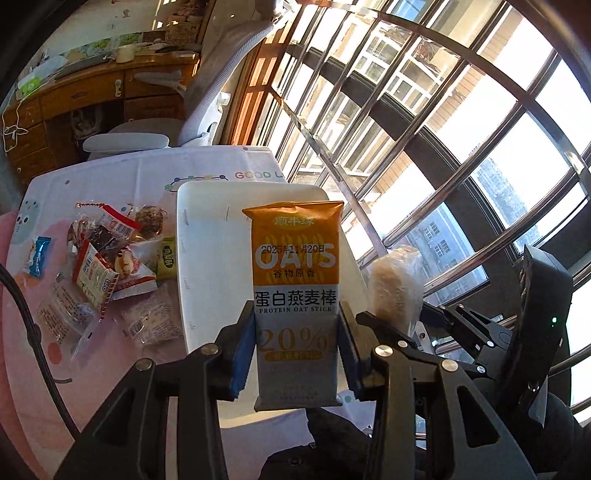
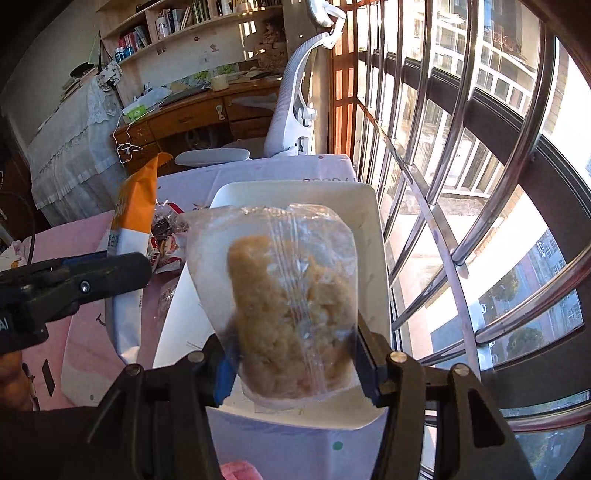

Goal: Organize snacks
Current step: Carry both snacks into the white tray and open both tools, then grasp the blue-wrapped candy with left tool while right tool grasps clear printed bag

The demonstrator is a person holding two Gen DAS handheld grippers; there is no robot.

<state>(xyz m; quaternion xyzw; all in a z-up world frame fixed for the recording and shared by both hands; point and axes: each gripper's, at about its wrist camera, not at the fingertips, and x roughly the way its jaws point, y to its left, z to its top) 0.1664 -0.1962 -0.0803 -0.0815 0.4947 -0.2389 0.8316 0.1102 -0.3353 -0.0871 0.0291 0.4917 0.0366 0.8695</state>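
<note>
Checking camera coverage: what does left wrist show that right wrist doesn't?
Left wrist only: the oat stick packet's printed front and the loose snack pile left of the tray.
Right wrist only: the clear bag's crumbly contents close up, plus the bookshelf.
Both: white tray, each tool shut on its own packet, window bars.

Tray on the tabletop, mid-frame. Heap of snack packets just left of the tray, also on the tabletop. Oat stick packet upright in the lower middle of the left wrist view, before the tray. Clear bag over the tray in the right wrist view. Chair behind the tabletop; window bars along the right.
</note>
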